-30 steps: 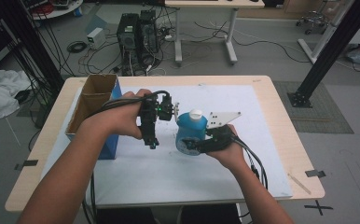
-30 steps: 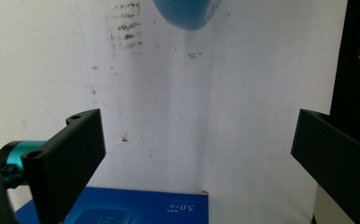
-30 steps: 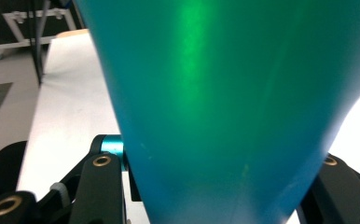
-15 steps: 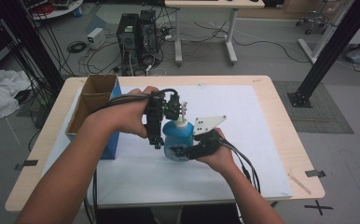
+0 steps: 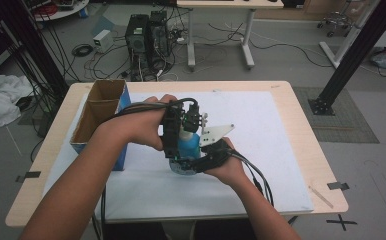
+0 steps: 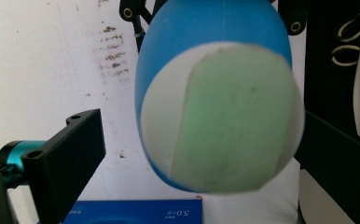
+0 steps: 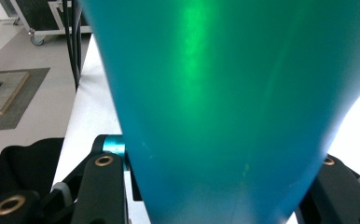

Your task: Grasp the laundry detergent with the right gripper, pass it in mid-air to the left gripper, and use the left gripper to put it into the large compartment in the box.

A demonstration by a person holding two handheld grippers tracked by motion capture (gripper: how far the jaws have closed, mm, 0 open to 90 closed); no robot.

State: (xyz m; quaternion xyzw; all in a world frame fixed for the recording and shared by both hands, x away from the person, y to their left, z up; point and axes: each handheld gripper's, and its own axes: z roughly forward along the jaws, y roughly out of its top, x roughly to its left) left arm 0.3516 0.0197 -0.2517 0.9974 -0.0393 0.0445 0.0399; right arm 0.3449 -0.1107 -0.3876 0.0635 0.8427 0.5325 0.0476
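A blue bottle (image 5: 187,148) with a white cap (image 6: 225,116) stands at the middle of the white mat (image 5: 271,150). My right gripper (image 5: 197,161) is shut on its lower body; in the right gripper view the blue wall (image 7: 225,93) sits between the two jaws of the right gripper (image 7: 215,161). My left gripper (image 5: 181,125) comes down over the bottle's top. In the left gripper view, the left gripper (image 6: 199,126) is open with the cap between its jaws: the left jaw stands apart from the cap and the right jaw is close beside it.
An open cardboard box (image 5: 101,107) with a blue side stands at the table's left edge. A blue printed surface (image 6: 136,212) lies below the bottle in the left gripper view. Computer towers (image 5: 146,32) and cables lie on the floor beyond the table.
The right gripper has carried the bottle left, toward the left gripper. The left gripper now stands over the cap rather than beside the bottle.
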